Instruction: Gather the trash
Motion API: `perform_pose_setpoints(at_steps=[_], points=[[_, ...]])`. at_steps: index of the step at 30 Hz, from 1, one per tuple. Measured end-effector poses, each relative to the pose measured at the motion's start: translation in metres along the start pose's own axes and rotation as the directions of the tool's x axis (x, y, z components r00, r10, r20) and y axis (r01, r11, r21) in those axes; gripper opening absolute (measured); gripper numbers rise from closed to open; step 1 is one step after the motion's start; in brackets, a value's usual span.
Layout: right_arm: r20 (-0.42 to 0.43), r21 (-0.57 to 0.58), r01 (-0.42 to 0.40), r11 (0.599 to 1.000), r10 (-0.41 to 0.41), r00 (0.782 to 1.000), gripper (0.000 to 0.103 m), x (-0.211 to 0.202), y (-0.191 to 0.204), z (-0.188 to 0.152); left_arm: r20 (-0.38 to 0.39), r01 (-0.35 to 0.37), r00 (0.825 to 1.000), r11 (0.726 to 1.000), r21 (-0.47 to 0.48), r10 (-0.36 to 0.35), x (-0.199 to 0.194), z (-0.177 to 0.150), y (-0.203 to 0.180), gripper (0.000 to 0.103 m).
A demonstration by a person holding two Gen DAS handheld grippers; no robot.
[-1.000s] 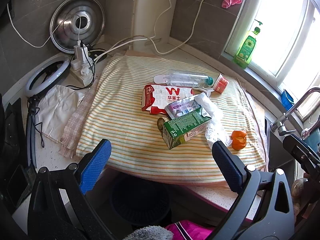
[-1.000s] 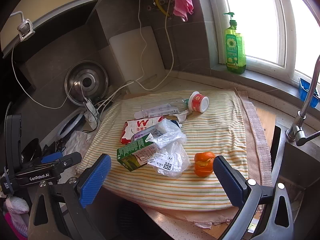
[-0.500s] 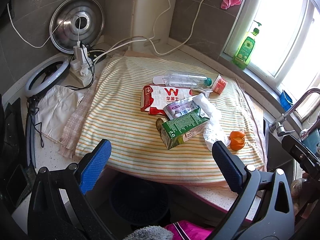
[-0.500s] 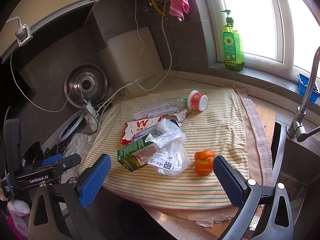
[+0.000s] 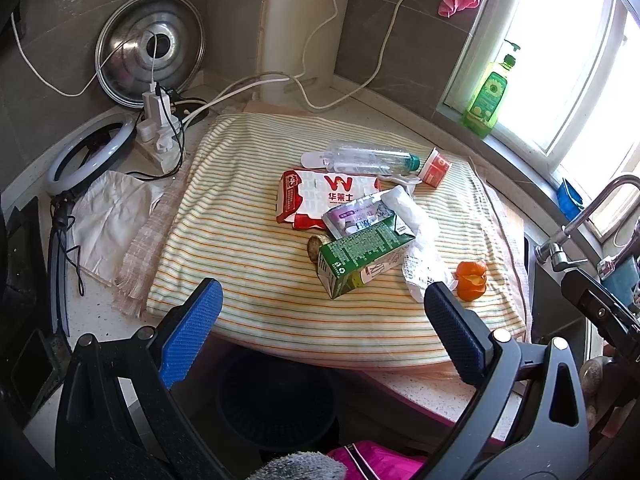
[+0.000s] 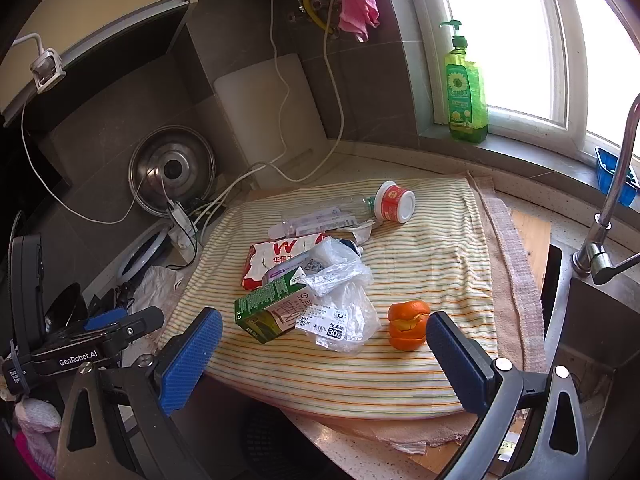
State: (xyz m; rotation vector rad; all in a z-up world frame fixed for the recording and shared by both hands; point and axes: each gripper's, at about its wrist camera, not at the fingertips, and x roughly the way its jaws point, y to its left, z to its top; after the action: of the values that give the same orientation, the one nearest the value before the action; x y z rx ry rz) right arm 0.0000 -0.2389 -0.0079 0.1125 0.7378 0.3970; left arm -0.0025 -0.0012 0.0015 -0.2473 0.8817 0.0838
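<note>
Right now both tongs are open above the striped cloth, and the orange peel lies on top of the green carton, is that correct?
Not quite. The orange peel lies on the striped cloth itself, apart from the green carton, with a clear plastic bag between them; the right wrist view shows this. Both the left tongs and the right tongs are open.

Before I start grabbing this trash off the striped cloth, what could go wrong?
The green carton lies tangled with the plastic bag and wrappers, so lifting one may drag the others off the cloth's near edge. The clear bottle lies on its side and could roll if nudged. The orange peel is a loose stack and may fall apart when the right gripper pinches it.
</note>
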Motion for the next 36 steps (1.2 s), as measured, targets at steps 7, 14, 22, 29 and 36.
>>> perform_pose_setpoints(at_steps=[7, 14, 22, 29, 36], points=[[-0.002, 0.004, -0.002, 1.0, 0.002, 1.0, 0.103, 0.0, -0.001, 0.0, 0.0, 0.001, 1.0, 1.0, -0.001, -0.001, 0.0, 0.0, 0.001, 0.102], [-0.003, 0.006, 0.0, 1.0, 0.0, 1.0, 0.103, 0.0, -0.002, 0.001, -0.002, 0.001, 1.0, 1.0, -0.002, -0.001, 0.0, 0.0, -0.001, 0.102], [-0.004, 0.011, -0.001, 1.0, 0.001, 1.0, 0.103, 0.002, -0.005, 0.0, -0.008, 0.001, 1.0, 1.0, 0.0, -0.001, 0.004, 0.003, -0.012, 0.102], [-0.012, 0.025, 0.0, 1.0, 0.001, 1.0, 0.103, 0.004, -0.013, -0.002, -0.011, -0.001, 1.0, 1.0, -0.001, 0.001, 0.009, 0.001, -0.012, 0.102], [-0.02, 0.033, 0.005, 0.999, -0.005, 1.0, 0.103, 0.005, -0.019, -0.001, -0.019, 0.01, 1.0, 1.0, -0.016, -0.01, 0.013, -0.001, -0.005, 0.102]])
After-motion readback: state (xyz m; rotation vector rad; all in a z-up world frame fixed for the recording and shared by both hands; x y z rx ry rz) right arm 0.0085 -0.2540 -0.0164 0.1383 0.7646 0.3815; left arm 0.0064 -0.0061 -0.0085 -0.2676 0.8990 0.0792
